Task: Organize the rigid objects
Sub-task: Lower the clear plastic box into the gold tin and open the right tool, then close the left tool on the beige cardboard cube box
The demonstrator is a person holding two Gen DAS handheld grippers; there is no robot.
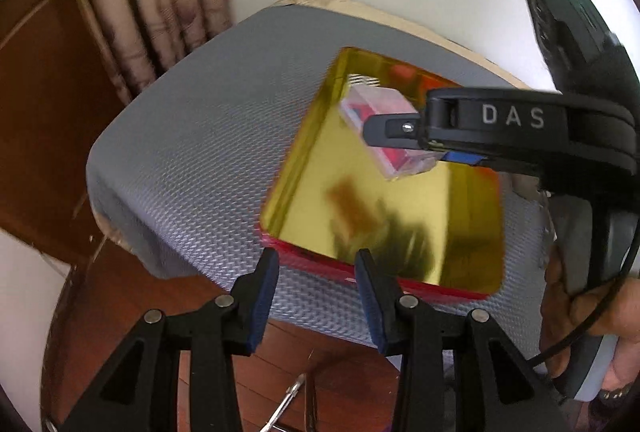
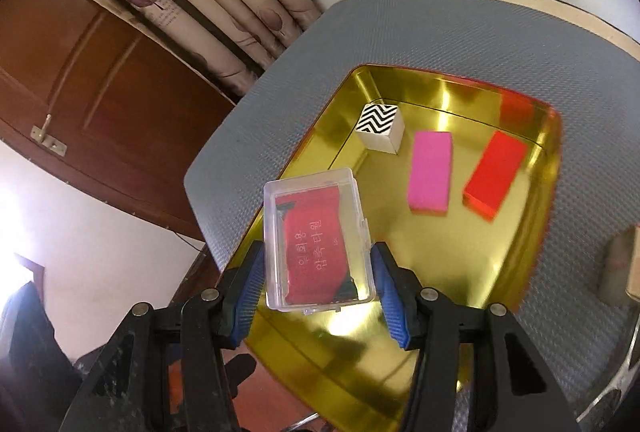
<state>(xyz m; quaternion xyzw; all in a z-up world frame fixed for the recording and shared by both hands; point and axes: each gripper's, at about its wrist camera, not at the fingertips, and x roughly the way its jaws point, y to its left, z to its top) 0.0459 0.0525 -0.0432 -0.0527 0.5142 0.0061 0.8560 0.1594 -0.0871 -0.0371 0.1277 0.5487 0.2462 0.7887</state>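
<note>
The right gripper (image 2: 318,288) clamps a clear plastic case (image 2: 318,240) with a red card inside between its ribbed blue pads, above a shiny gold tin (image 2: 536,232); beyond the fingertips lie a zigzag cube (image 2: 380,127), a pink block (image 2: 430,171) and a red block (image 2: 495,174). The left gripper (image 1: 316,296) stands partly open and empty.

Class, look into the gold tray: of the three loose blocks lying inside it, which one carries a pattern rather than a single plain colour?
The white cube at the tray's far corner: its top bears a black-and-white zigzag, while the pink block and red block are plain.
</note>
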